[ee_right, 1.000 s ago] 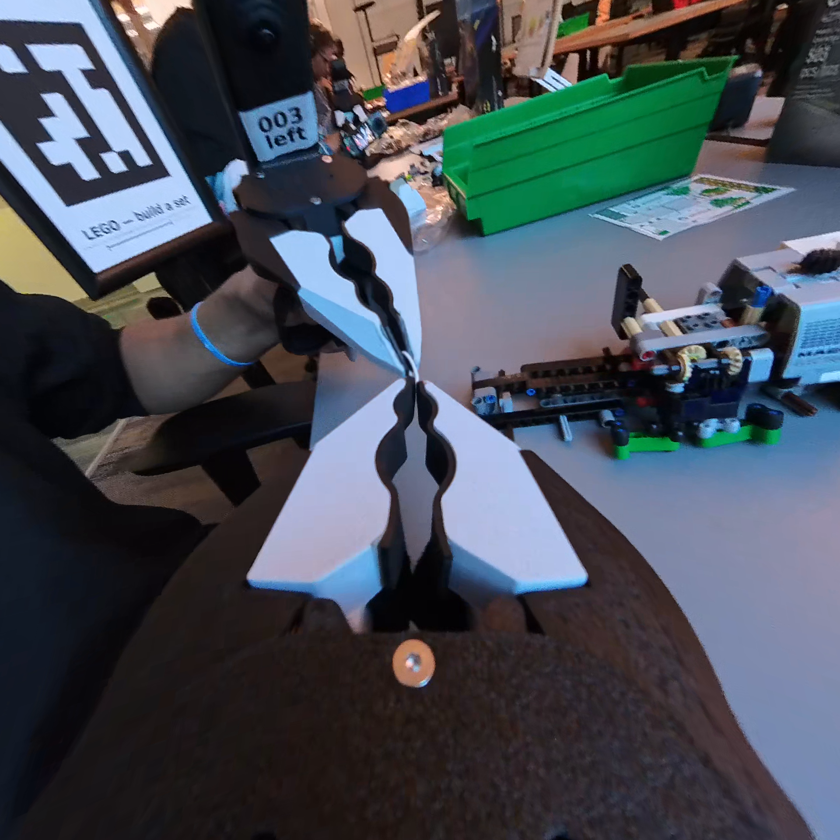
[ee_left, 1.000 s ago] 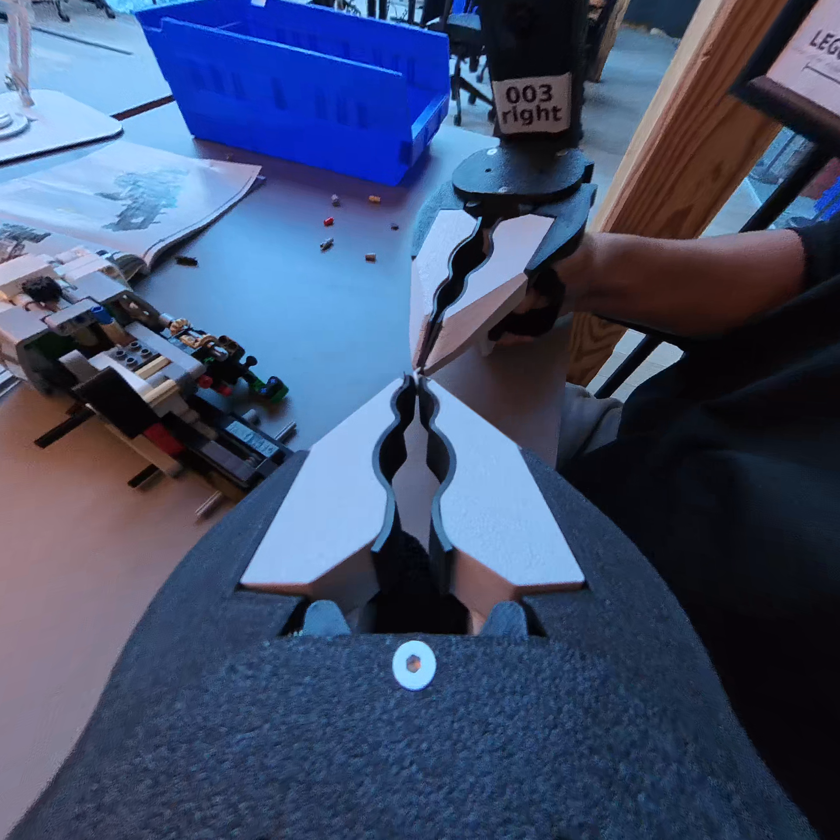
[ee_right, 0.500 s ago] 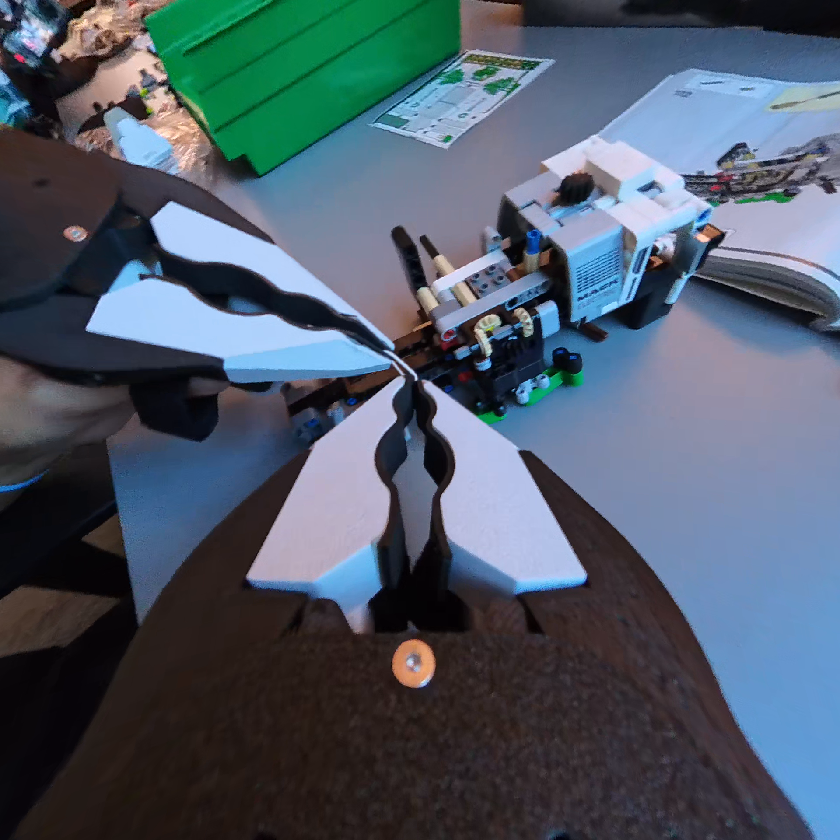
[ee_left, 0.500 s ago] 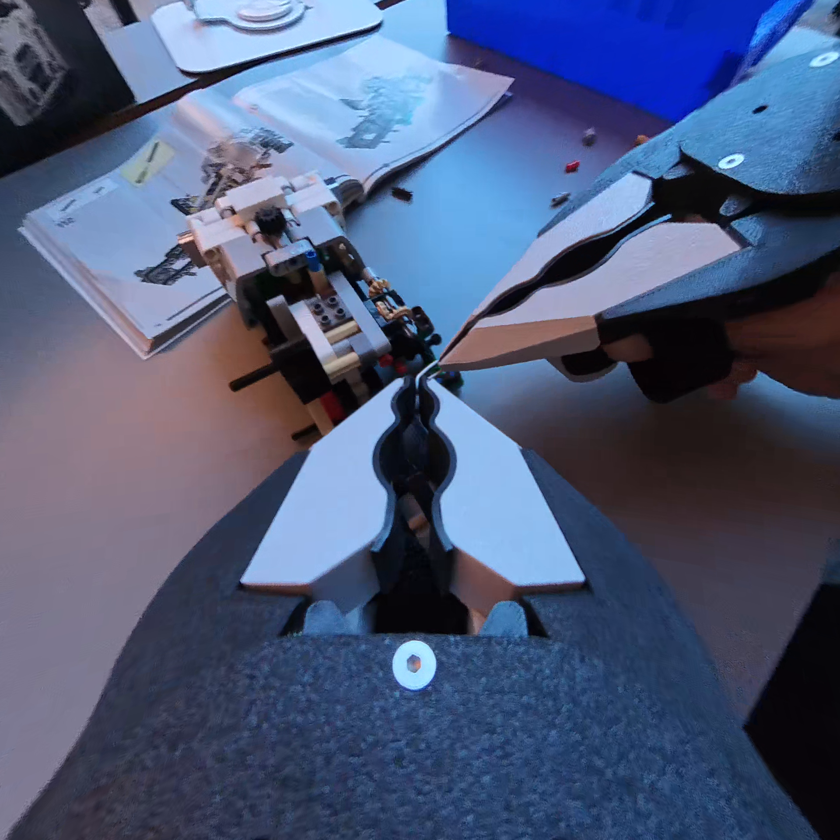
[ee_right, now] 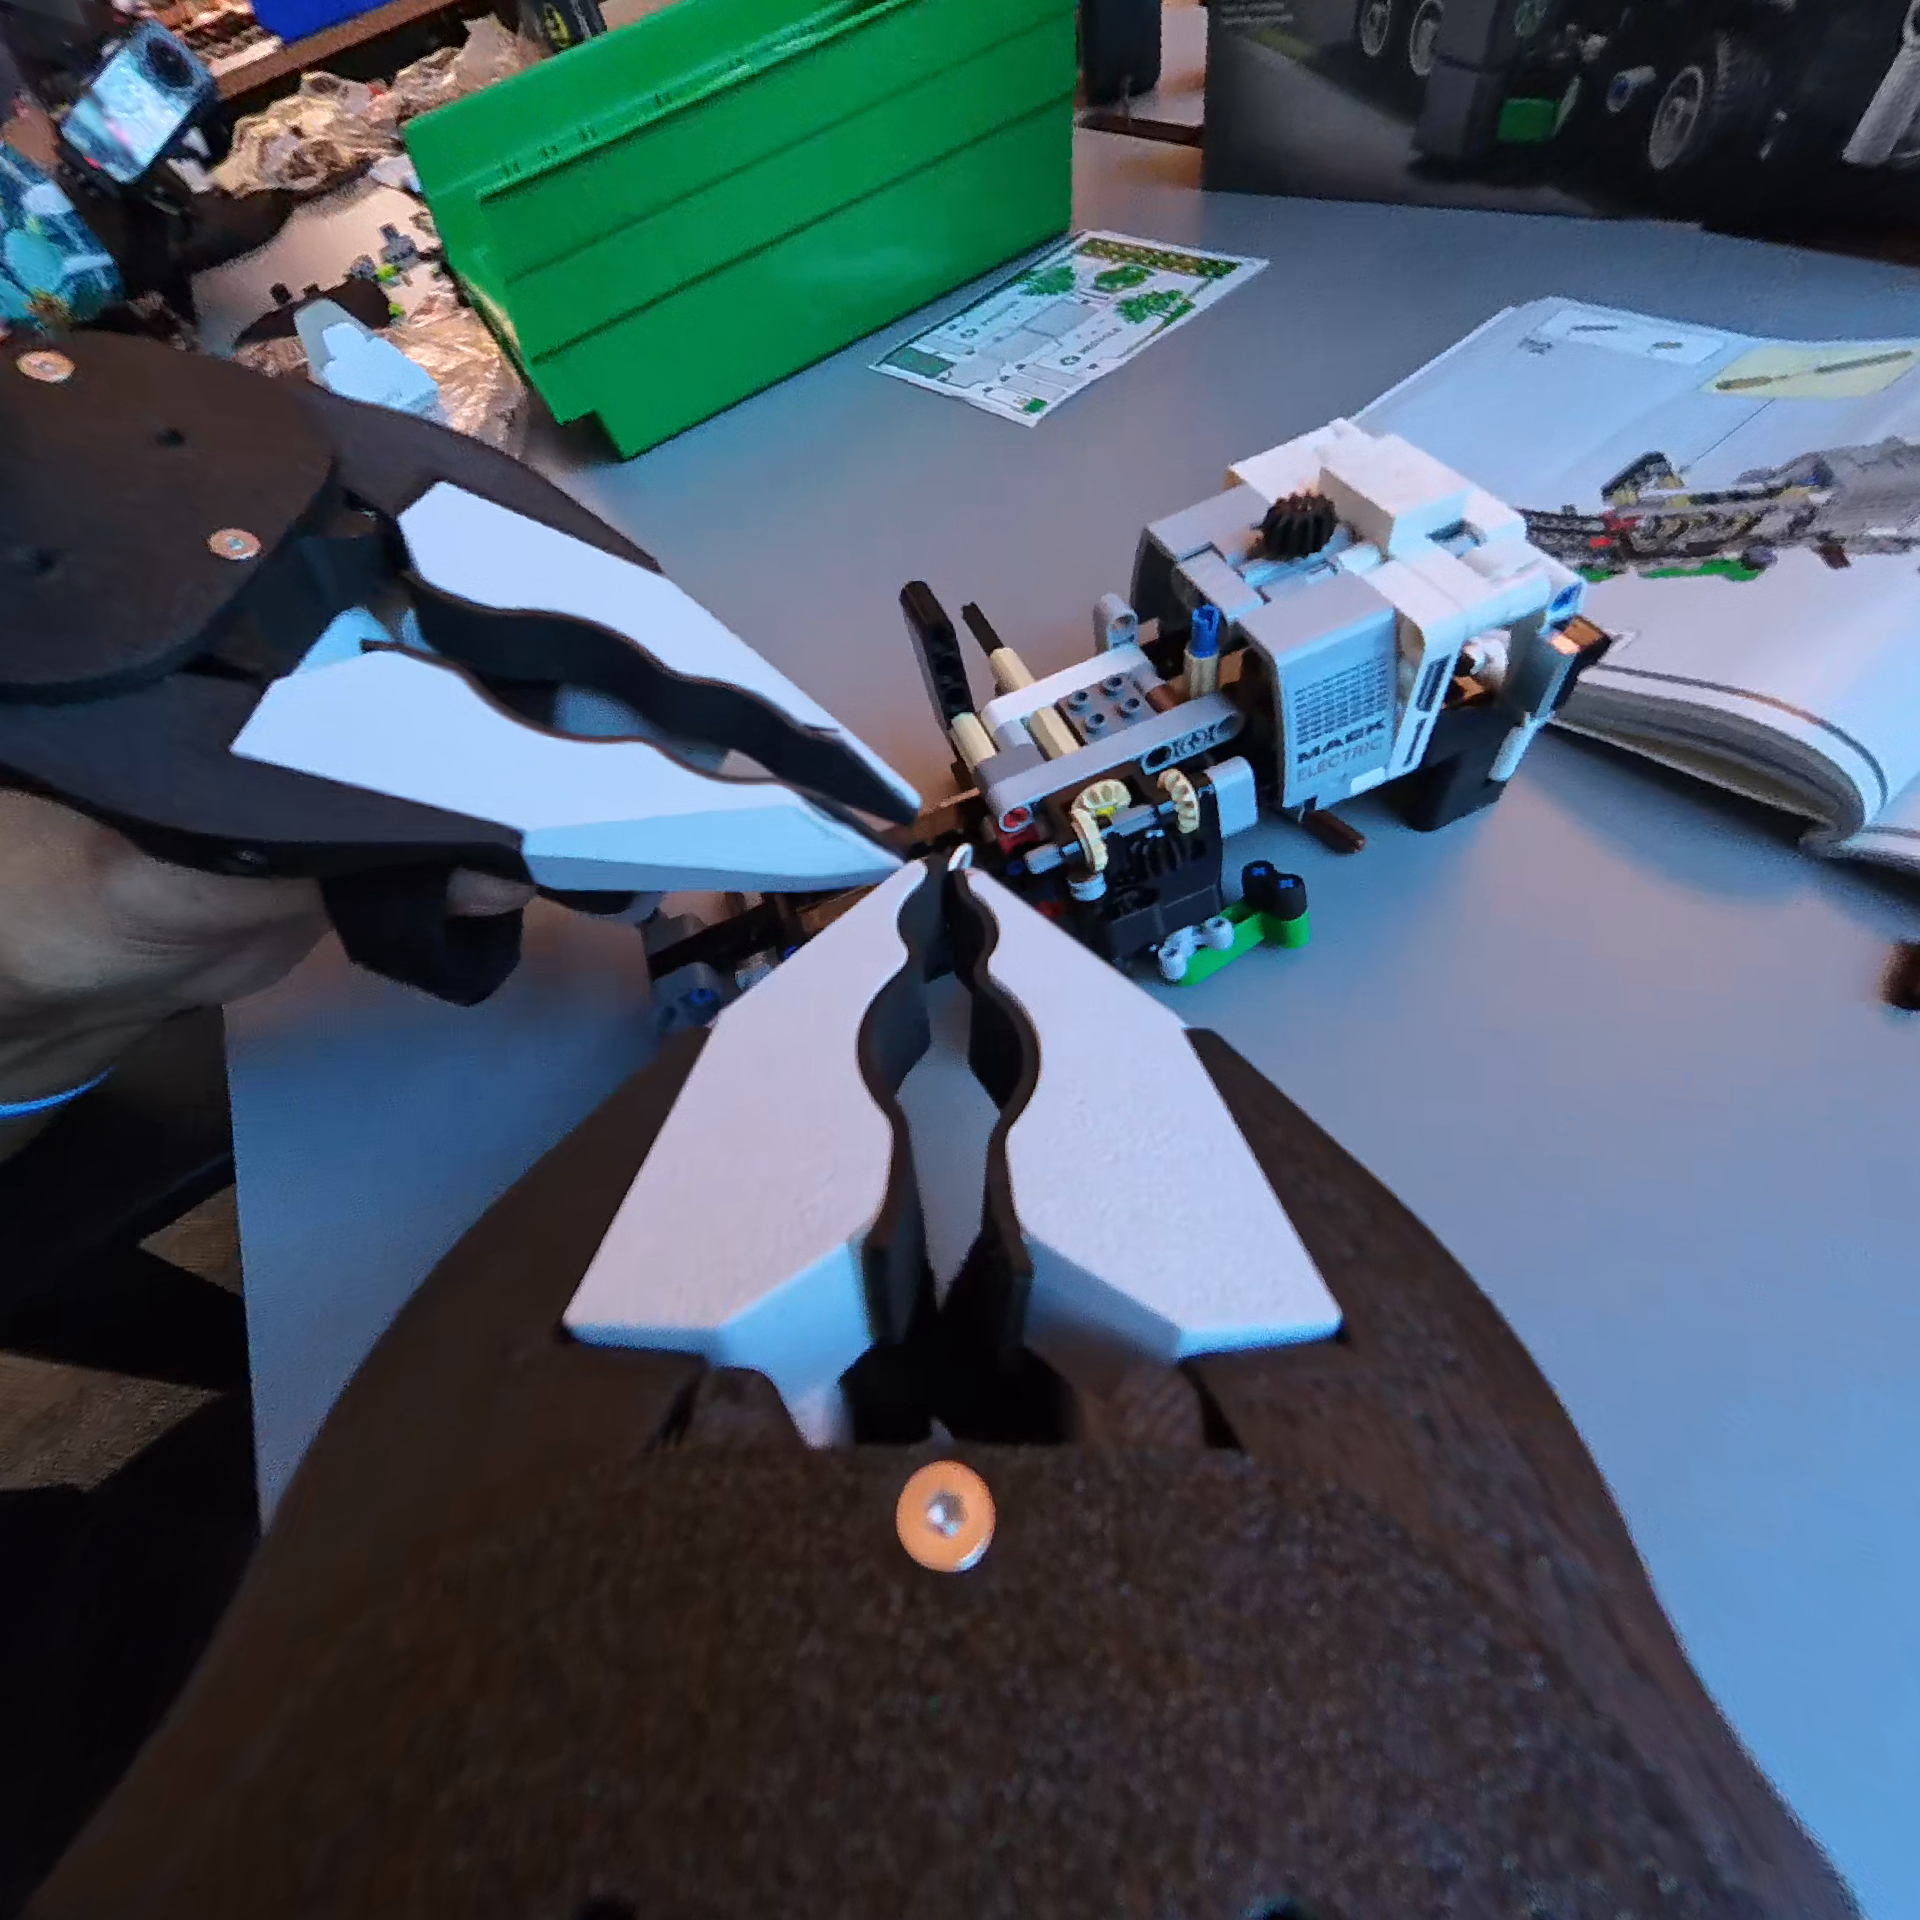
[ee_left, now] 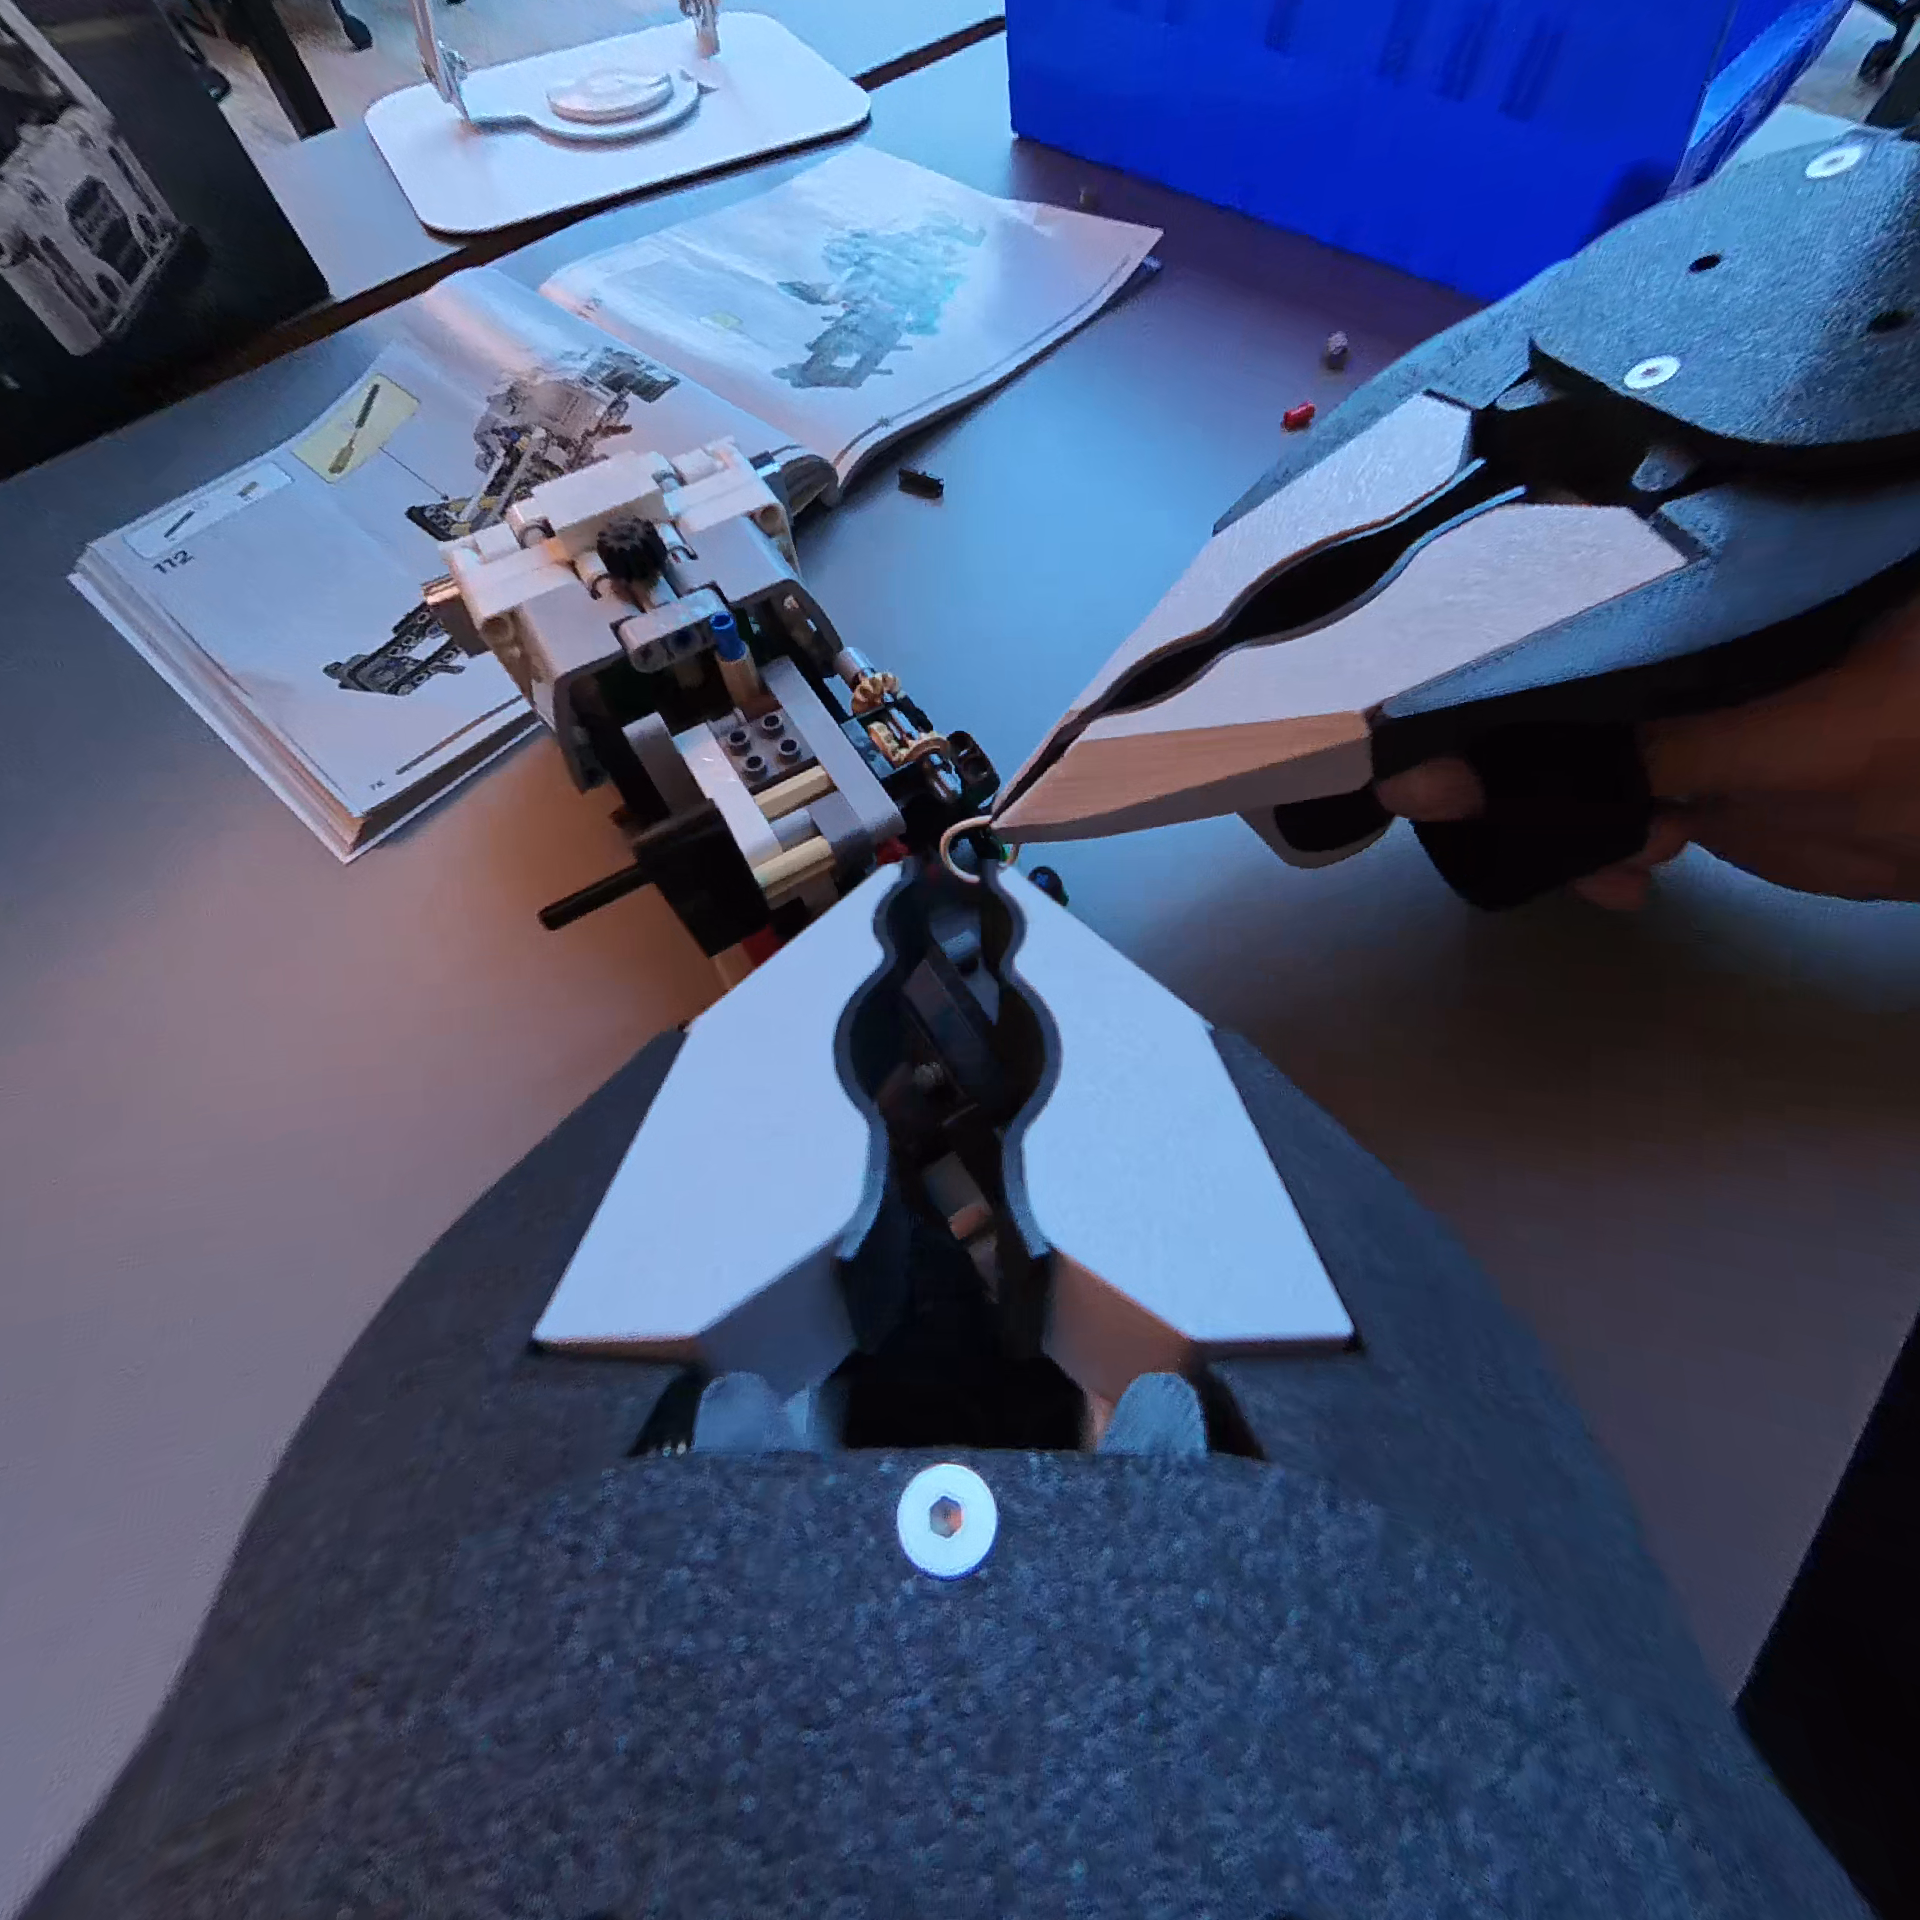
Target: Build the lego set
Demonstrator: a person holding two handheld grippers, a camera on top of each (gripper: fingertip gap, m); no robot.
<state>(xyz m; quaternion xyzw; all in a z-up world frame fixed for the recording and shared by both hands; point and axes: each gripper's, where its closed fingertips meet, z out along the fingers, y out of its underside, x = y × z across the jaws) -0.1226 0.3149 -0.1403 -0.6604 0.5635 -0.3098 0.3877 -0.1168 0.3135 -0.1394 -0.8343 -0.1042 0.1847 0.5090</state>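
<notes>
A partly built white and grey lego truck (ee_left: 665, 623) stands on the grey table, also in the right wrist view (ee_right: 1320, 665). My left gripper (ee_left: 951, 878) hovers just over the truck's dark rear frame. My right gripper (ee_left: 1000, 823) comes in from the right, and the tips meet. A small pale loop, like an elastic band (ee_left: 964, 847), is pinched between the two gripper tips. In the right wrist view my right gripper (ee_right: 951, 878) is shut on the loop (ee_right: 958, 858), and the left gripper (ee_right: 902, 831) comes in from the left with its jaws closed.
An open instruction book (ee_left: 312, 623) lies behind the truck, also in the right wrist view (ee_right: 1714, 499). A blue bin (ee_left: 1351, 125) and loose small pieces (ee_left: 1297, 416) are at the back right. A green bin (ee_right: 748, 208), a sticker sheet (ee_right: 1070, 322) and a dark box (ee_right: 1558, 104) stand beyond. My left and right fingertips are right by each other.
Both grippers, tips still together, have swung from the table's edge to just over the truck's rear. The pale loop now shows between the tips.
</notes>
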